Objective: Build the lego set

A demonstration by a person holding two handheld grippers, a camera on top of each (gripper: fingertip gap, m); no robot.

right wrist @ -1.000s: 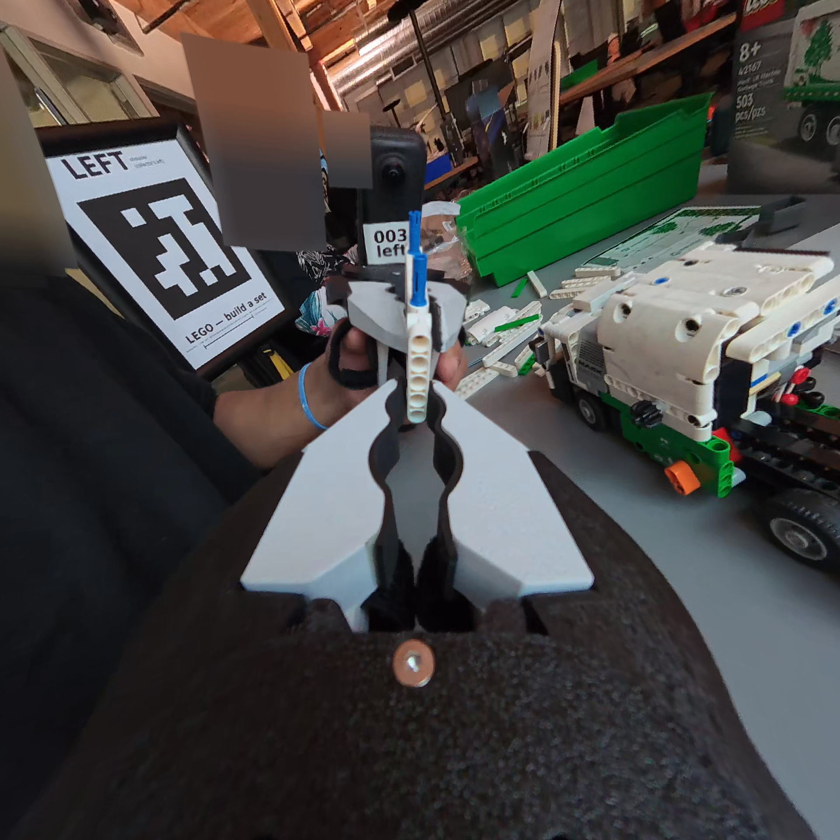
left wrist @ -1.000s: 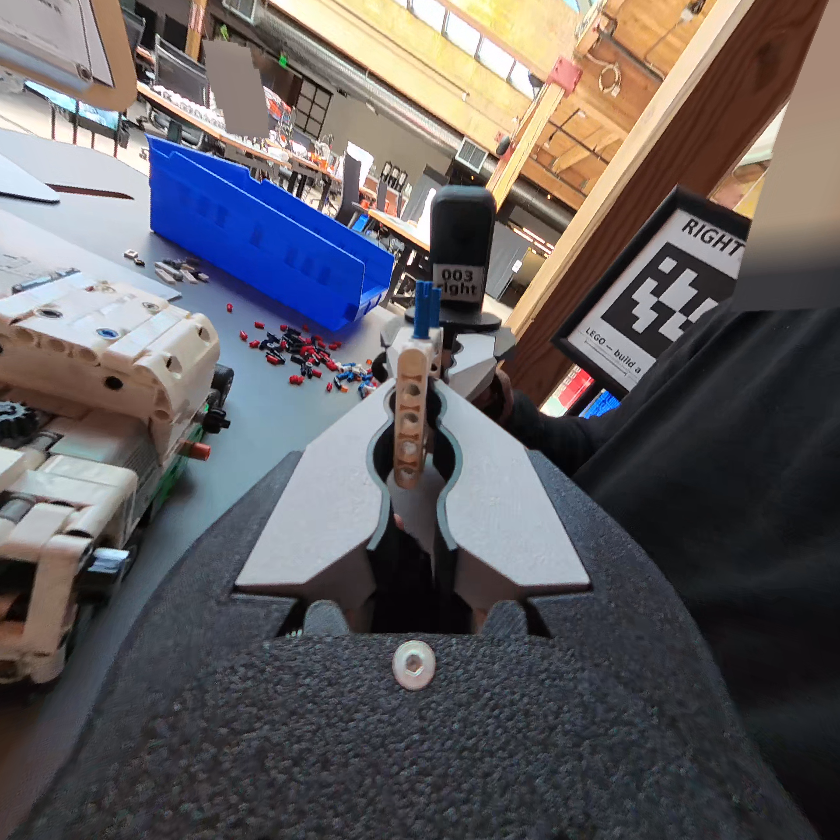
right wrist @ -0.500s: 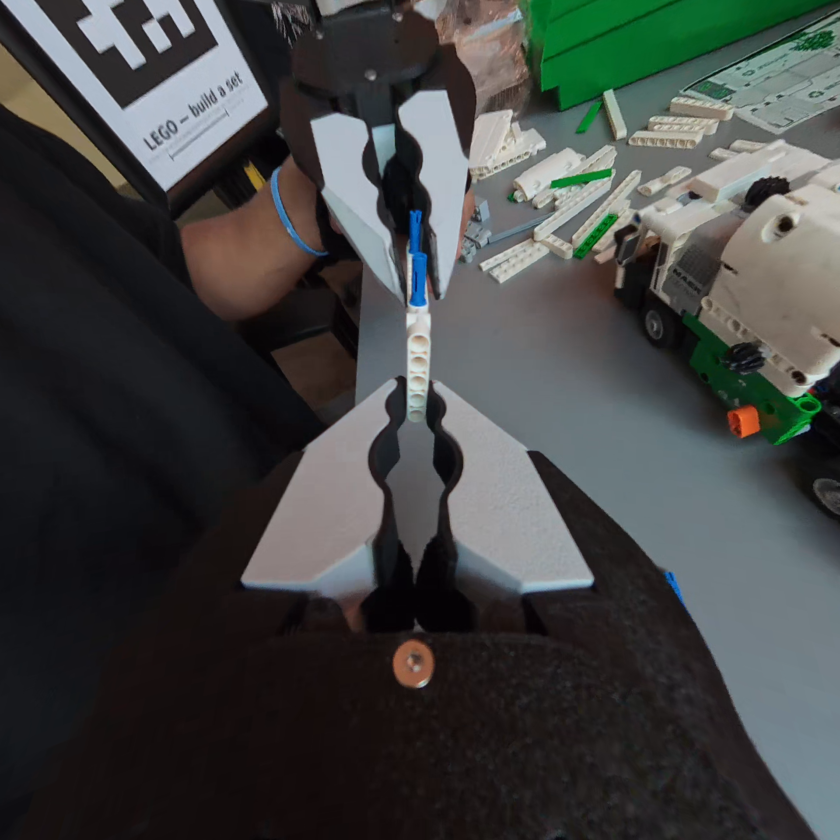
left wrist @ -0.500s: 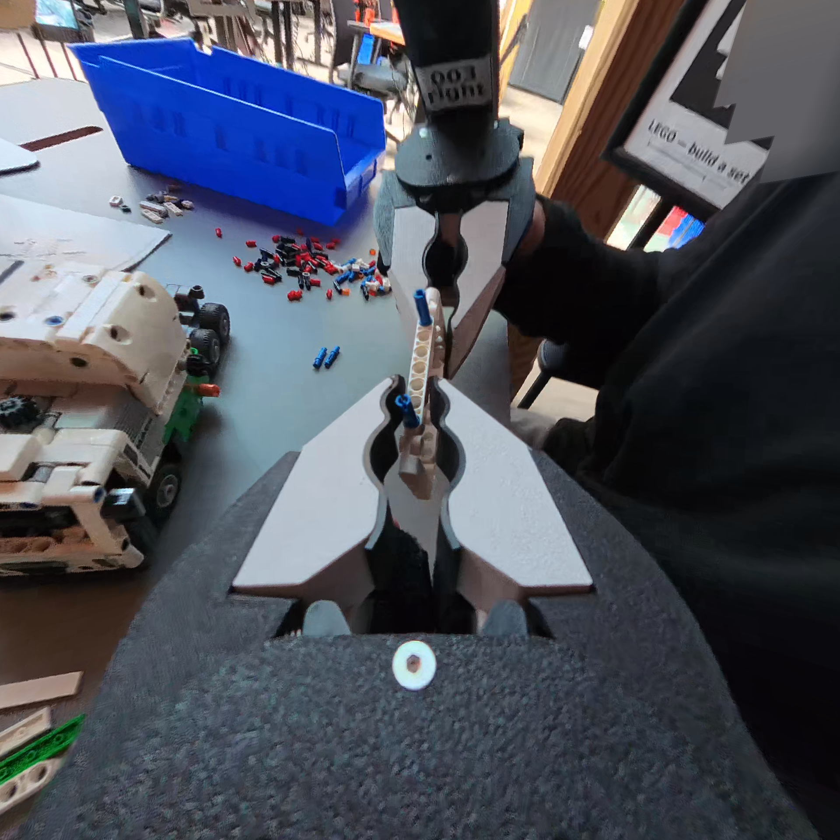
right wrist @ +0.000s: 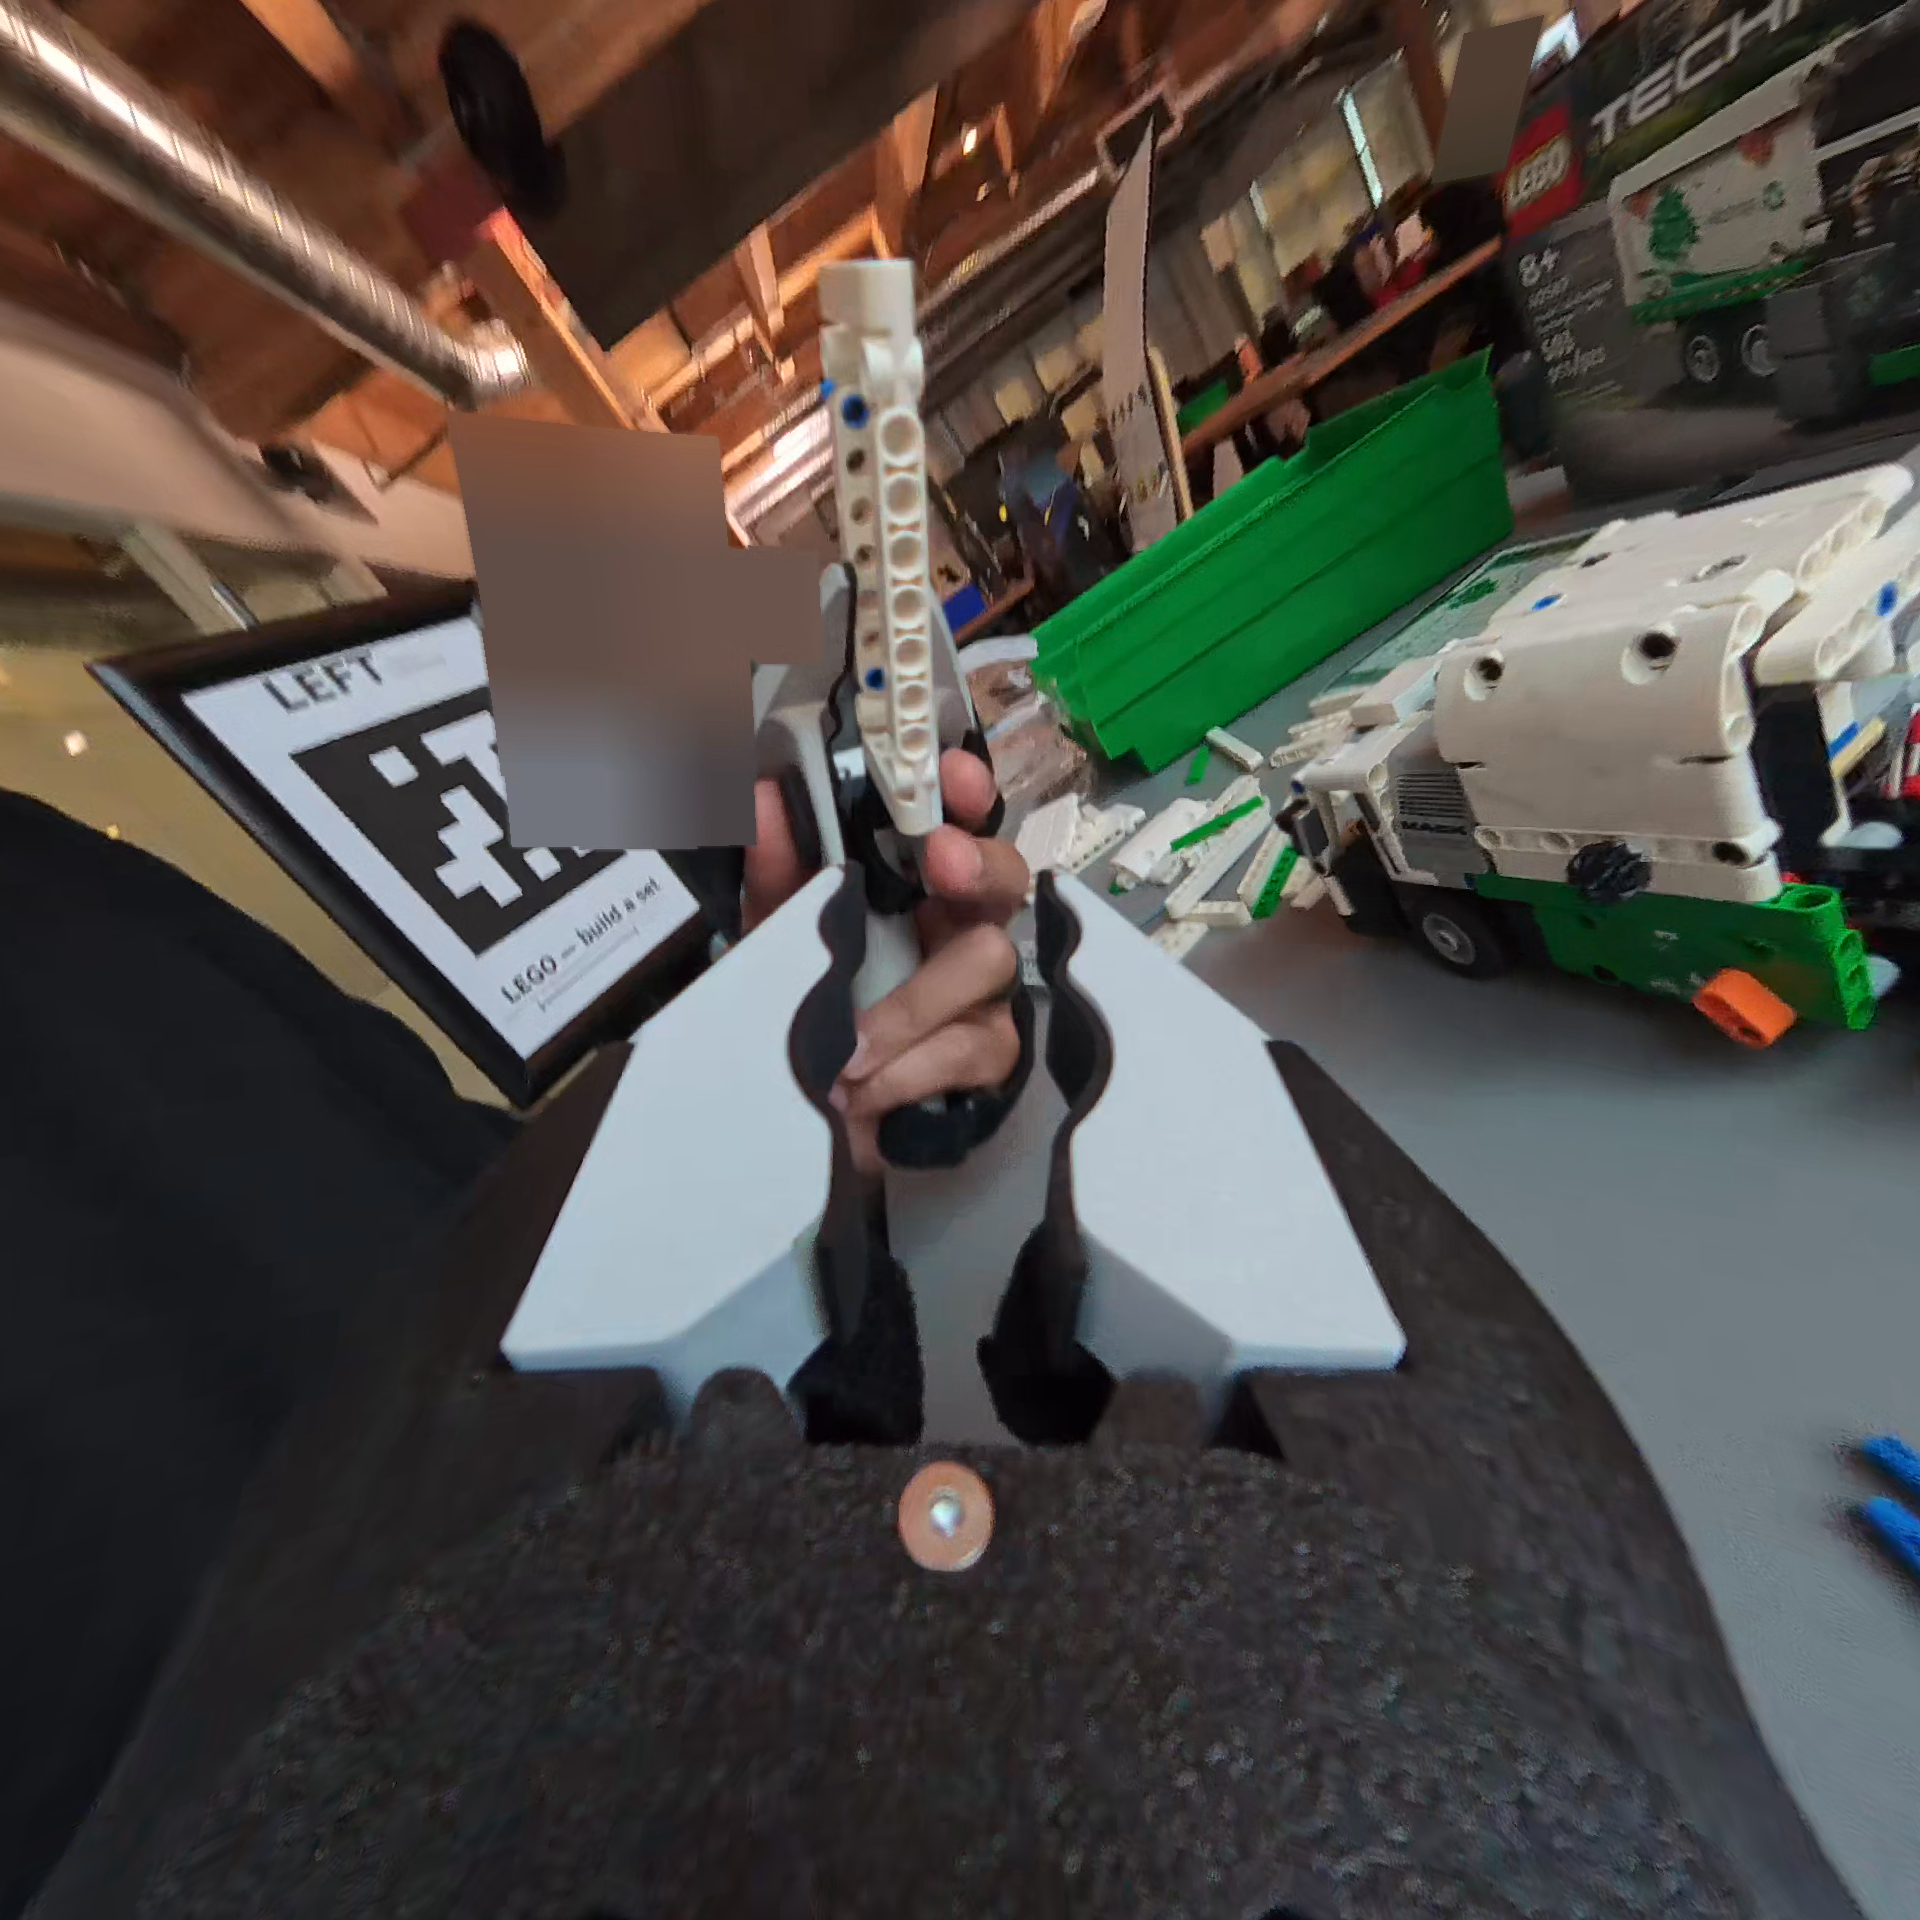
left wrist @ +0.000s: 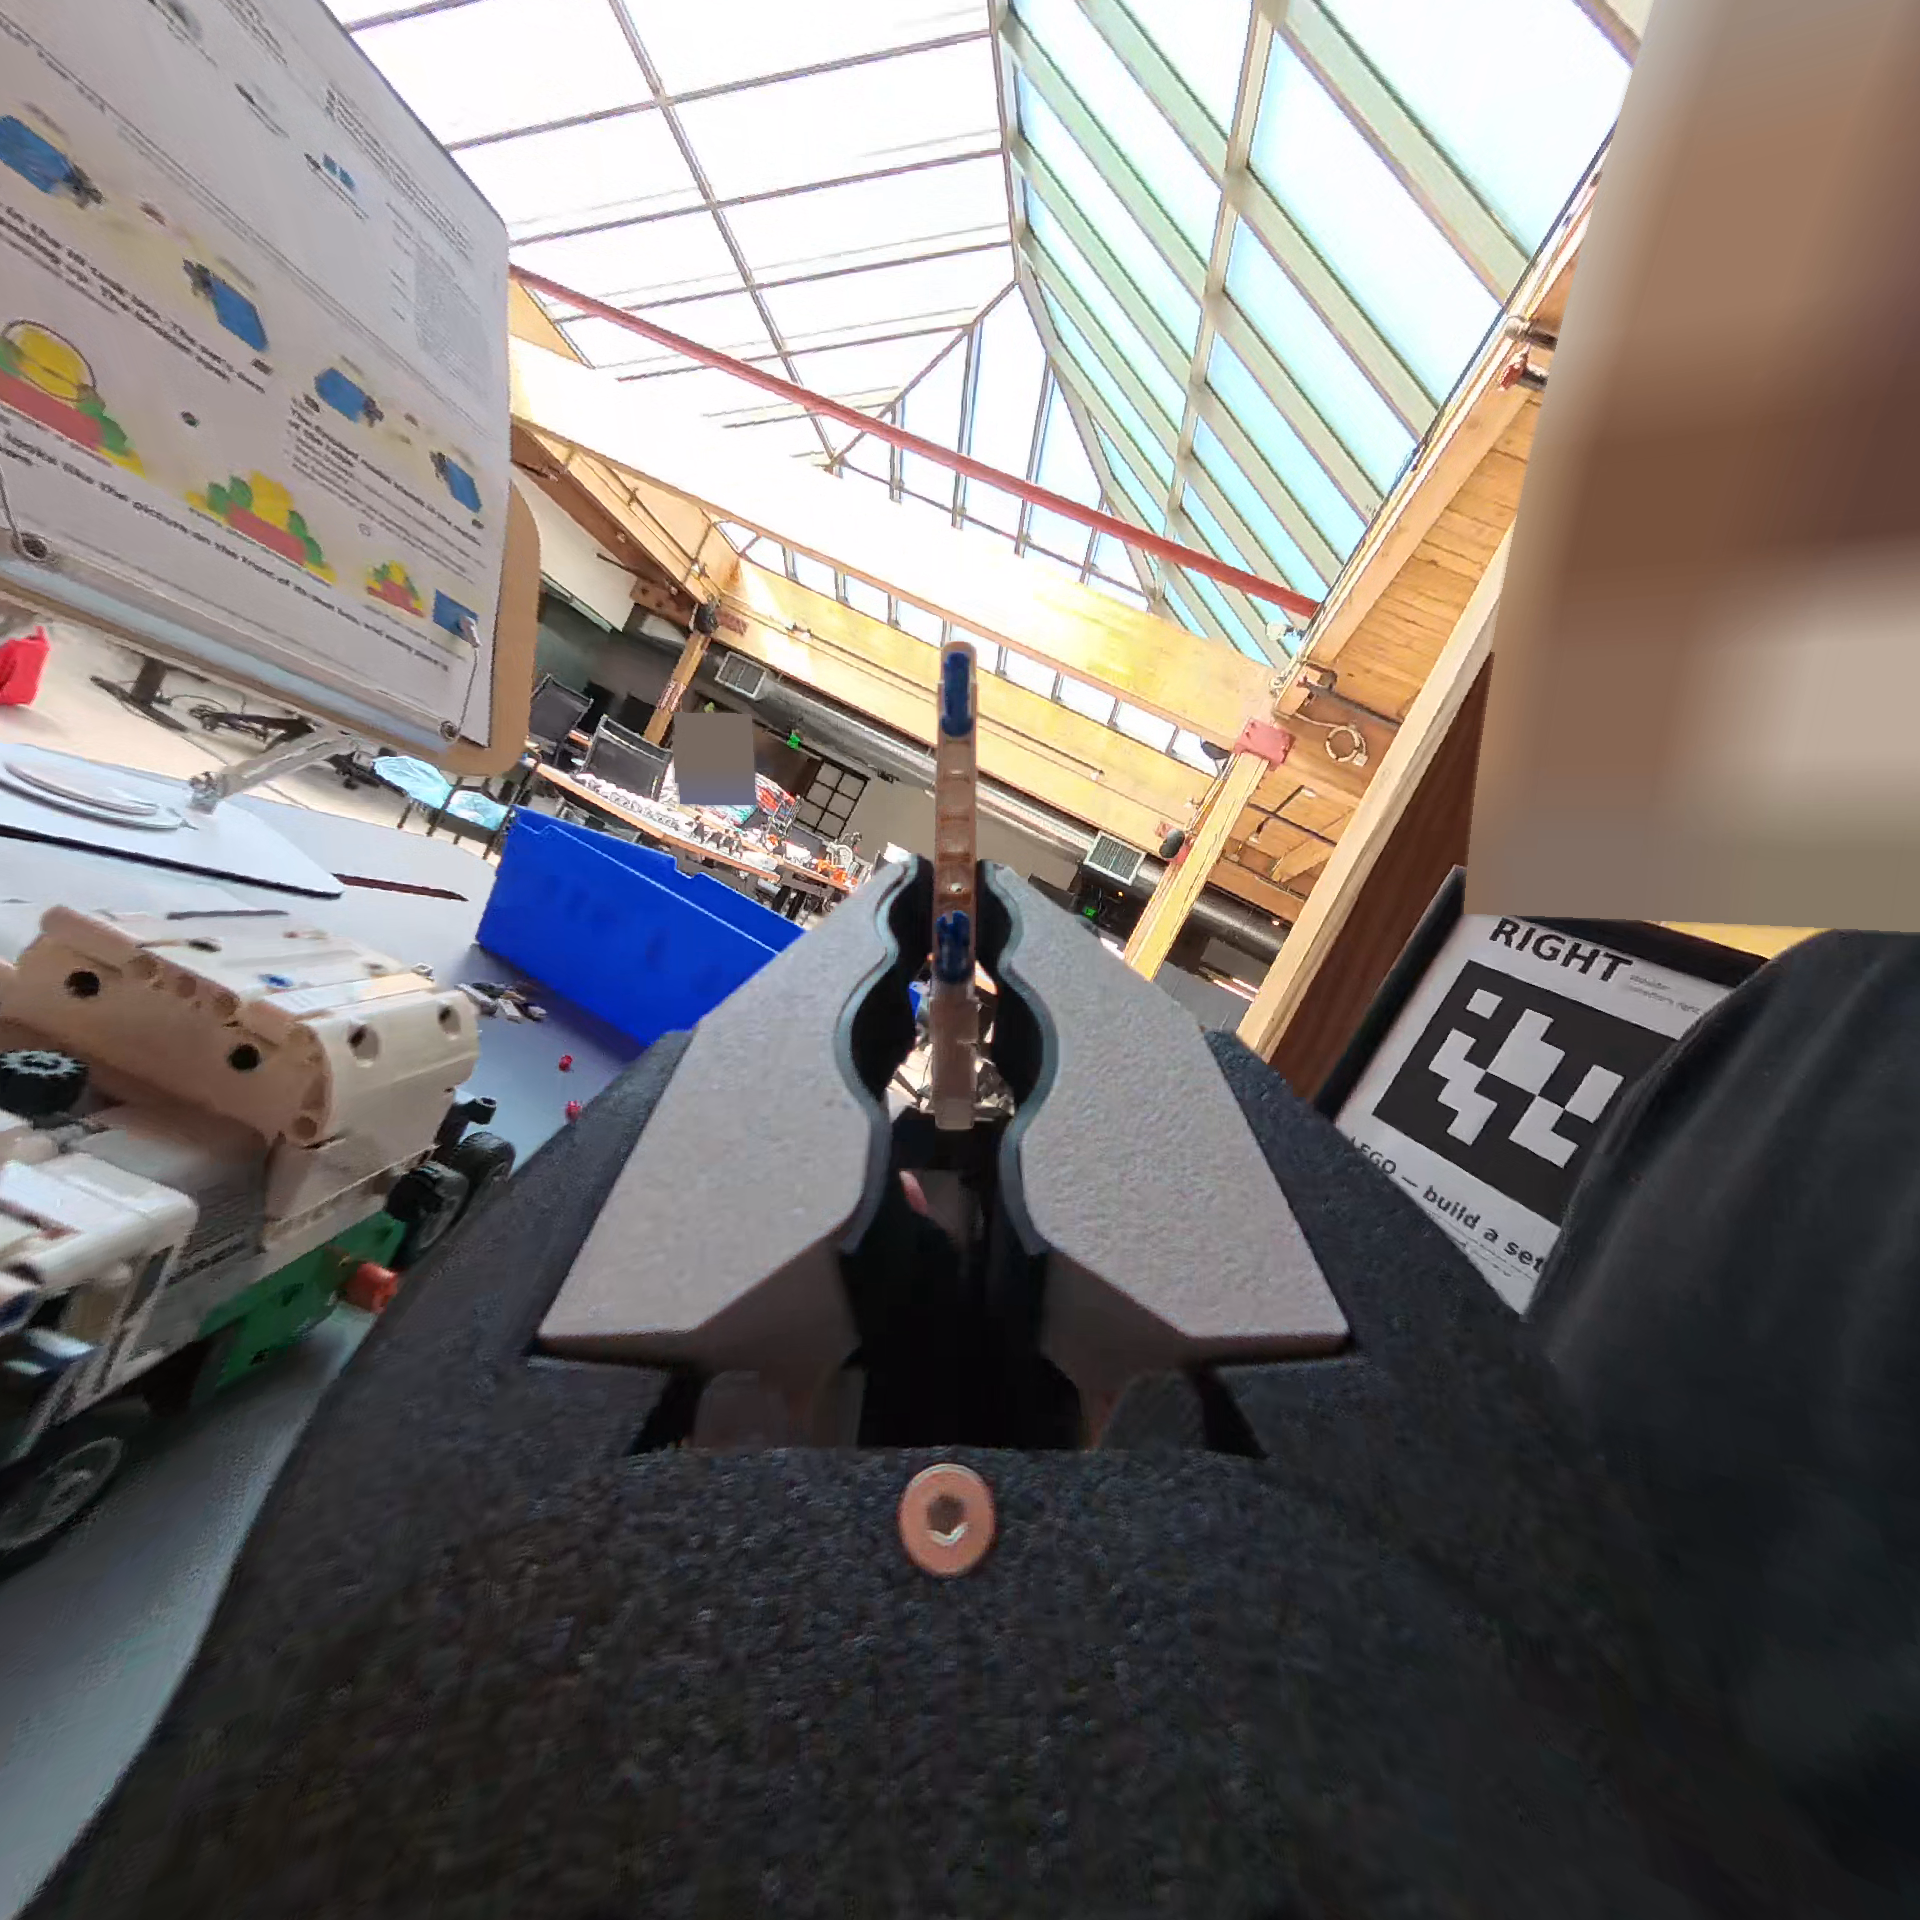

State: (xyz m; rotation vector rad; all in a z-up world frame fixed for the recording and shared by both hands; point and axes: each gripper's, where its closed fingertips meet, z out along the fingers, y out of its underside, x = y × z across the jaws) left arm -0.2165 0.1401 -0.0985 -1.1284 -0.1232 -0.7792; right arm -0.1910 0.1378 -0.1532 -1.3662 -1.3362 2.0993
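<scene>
My left gripper (left wrist: pixel 956 883) is shut on a white holed beam (left wrist: pixel 956 821) with blue pins (left wrist: pixel 956 686) and points it up toward the skylight. The right wrist view shows the same beam (right wrist: pixel 888 582) standing upright in front of my right gripper, with a hand (right wrist: pixel 935 956) on the left gripper's handle. My right gripper (right wrist: pixel 943 883) is open and empty, a little short of the beam. The partly built white and green truck (left wrist: pixel 239 1049) stands on the grey table (right wrist: pixel 1507 1195); it also shows in the right wrist view (right wrist: pixel 1610 748).
A blue bin (left wrist: pixel 623 935) stands behind the truck, under an instruction board (left wrist: pixel 239 343). A green bin (right wrist: pixel 1299 603), loose white and green pieces (right wrist: pixel 1174 831) and the set's box (right wrist: pixel 1714 229) lie at the back. Two blue pins (right wrist: pixel 1891 1496) lie near the right gripper. Framed marker signs (left wrist: pixel 1507 1070) stand beside the person. About 6 cm separates my left fingertips from my right.
My right gripper has let go of the beam and opened. My left gripper kept the beam and swung it from pointing down at the table to pointing up.
</scene>
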